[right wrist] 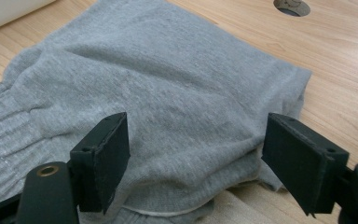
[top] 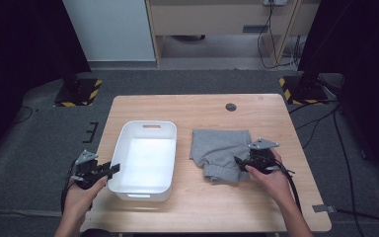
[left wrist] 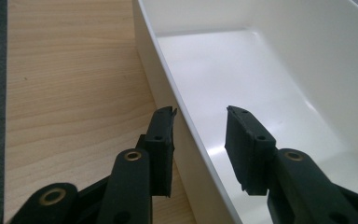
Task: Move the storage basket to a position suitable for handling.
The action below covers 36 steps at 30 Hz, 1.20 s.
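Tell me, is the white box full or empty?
Empty. The white box shows only its bare, shiny bottom in the high view and the left gripper view. The grey cloth lies folded on the table beside it.

Black two-jaw grippers, grey three-cornered top plates, brass-ringed pivots, black trailing cables.

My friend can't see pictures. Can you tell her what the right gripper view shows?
A folded grey garment lies on a wooden table, and the right gripper has its two black fingers spread wide over the near edge of the cloth. A white tub's corner peeks in at the top left.
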Each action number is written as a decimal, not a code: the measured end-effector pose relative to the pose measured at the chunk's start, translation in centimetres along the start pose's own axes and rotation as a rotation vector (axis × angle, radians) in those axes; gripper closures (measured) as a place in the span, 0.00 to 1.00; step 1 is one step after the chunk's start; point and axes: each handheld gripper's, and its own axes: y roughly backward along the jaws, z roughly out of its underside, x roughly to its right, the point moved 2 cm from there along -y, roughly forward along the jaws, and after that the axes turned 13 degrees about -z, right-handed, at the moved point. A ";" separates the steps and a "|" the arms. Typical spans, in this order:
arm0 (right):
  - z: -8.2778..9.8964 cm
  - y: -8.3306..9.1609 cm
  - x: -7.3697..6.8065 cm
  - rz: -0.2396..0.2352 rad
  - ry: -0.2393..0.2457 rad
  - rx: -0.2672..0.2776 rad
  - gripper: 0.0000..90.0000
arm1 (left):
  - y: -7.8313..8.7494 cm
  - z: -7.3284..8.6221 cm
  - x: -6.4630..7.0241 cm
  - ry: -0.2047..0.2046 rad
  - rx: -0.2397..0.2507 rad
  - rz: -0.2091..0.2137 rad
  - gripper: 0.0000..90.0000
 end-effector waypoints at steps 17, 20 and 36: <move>-0.1 0.1 0.1 0.026 0.007 0.018 0.15 | 0.9 -2.9 2.2 -0.085 0.047 -0.071 0.20; 0.0 0.1 0.1 0.026 0.009 0.012 0.15 | 1.0 -3.6 3.0 -0.089 0.051 -0.062 0.14; -0.1 0.1 0.1 0.046 0.010 0.023 0.09 | 0.6 -6.4 6.6 -0.157 0.083 -0.005 0.10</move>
